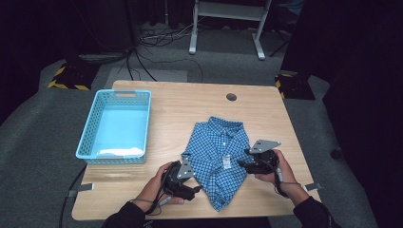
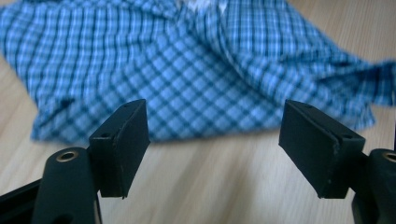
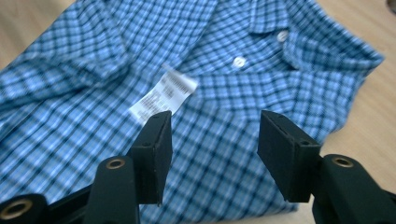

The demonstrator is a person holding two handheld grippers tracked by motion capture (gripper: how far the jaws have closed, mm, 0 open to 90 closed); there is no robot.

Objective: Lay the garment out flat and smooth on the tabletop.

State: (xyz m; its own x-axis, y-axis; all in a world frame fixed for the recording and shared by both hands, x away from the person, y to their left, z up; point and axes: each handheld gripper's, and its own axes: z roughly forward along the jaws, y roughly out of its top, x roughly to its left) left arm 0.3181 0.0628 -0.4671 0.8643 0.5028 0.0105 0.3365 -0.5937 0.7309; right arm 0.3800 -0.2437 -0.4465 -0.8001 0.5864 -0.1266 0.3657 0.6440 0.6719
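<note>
Currently | checked shirt (image 1: 218, 156) lying part-folded on worktop (image 1: 180, 104), right of blue basket (image 1: 116, 126) | left tool (image 2: 212, 144) and right tool (image 3: 212, 151) both gaping, gripping nothing | risk: pinching one layer only, folds slipping apart

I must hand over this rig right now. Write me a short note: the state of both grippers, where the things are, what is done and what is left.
Left gripper: open, empty, beside the shirt's lower left edge.
Right gripper: open, empty, at the shirt's right edge.
Checked shirt: on the table, partly folded, collar away from the person, white tag on the front.
Blue basket: left of the shirt, something pale lies at its near end.
Done: sides look folded in.
Left: probably finish the fold; perhaps move it to the basket.
</note>
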